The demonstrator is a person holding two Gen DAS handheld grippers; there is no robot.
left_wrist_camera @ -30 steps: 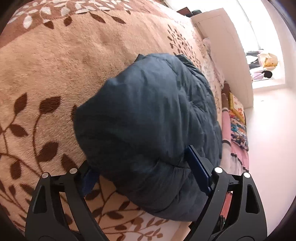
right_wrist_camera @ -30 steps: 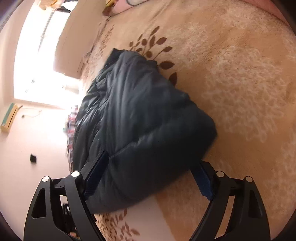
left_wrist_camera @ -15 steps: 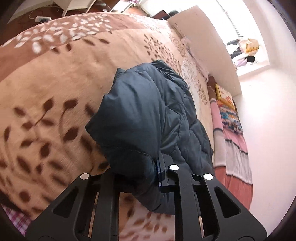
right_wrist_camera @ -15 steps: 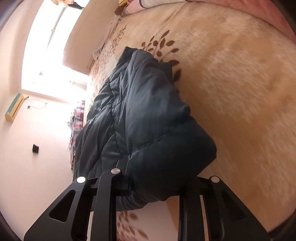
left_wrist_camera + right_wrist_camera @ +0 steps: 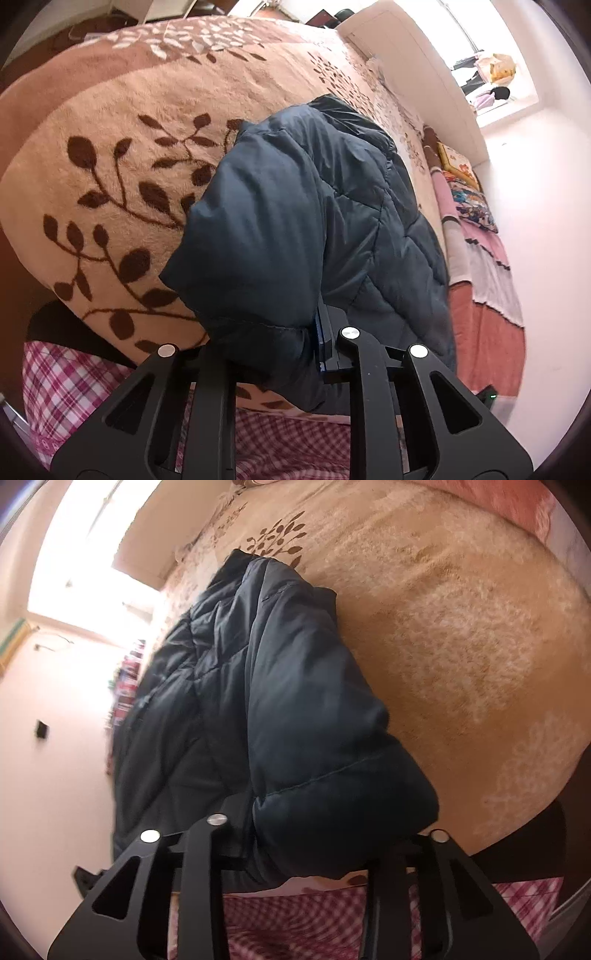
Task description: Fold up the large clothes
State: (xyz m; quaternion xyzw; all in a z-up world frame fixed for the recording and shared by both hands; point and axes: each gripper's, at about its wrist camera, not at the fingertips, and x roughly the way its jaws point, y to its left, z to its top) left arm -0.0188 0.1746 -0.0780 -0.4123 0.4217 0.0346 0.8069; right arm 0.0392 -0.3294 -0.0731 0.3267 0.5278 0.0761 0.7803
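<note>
Bunching jacket between both jaws

dark blue quilted puffer jacket lies bunched lengthwise, its near end lifted off the bed.

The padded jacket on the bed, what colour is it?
Dark navy blue jacket, clearest in the left wrist view.

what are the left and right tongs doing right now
Left tongs: clamped on the dark blue puffer jacket, opening slightly.
Right tongs: jacket bunched between them, gripped, opening.
</note>
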